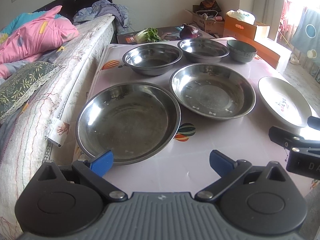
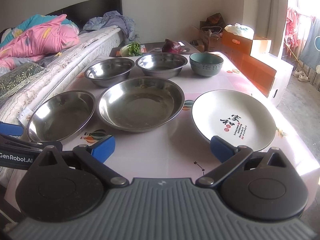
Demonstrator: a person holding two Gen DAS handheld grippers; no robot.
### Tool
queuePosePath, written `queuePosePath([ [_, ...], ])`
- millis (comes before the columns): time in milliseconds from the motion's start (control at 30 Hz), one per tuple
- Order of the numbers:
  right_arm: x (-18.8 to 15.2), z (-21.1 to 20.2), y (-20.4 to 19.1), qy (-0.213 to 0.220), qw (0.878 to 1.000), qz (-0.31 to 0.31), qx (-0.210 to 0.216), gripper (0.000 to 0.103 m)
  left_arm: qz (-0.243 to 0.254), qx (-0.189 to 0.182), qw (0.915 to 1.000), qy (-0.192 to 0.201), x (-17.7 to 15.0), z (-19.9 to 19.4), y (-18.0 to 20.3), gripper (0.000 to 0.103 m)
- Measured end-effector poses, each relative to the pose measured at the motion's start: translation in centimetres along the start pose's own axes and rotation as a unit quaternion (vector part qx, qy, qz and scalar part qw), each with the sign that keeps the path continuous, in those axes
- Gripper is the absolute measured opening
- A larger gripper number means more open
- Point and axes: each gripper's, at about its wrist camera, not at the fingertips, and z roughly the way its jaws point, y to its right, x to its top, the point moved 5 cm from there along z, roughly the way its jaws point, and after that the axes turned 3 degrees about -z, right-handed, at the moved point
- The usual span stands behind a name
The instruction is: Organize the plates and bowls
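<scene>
Nothing is stacked yet. The left gripper and right gripper, both spread wide and empty, are held low in frame; the white plate at right must be gripped first.

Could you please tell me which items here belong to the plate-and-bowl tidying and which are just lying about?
Belongs to the job:
- two steel plates
- two steel bowls
- green bowl
- white plate
- left tool and right tool, both open and empty

Lying about:
- red cabbage
- leafy greens
- pink quilt
- cardboard boxes
</scene>
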Motion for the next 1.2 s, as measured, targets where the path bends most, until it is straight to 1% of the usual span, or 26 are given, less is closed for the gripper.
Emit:
queuePosePath([
  [1200, -0.28, 0.12, 0.1, -0.007, 1.0, 0.005, -0.002, 0.102, 0.002, 0.007, 0.9999, -0.011, -0.45, 0.38, -0.18, 0.103],
])
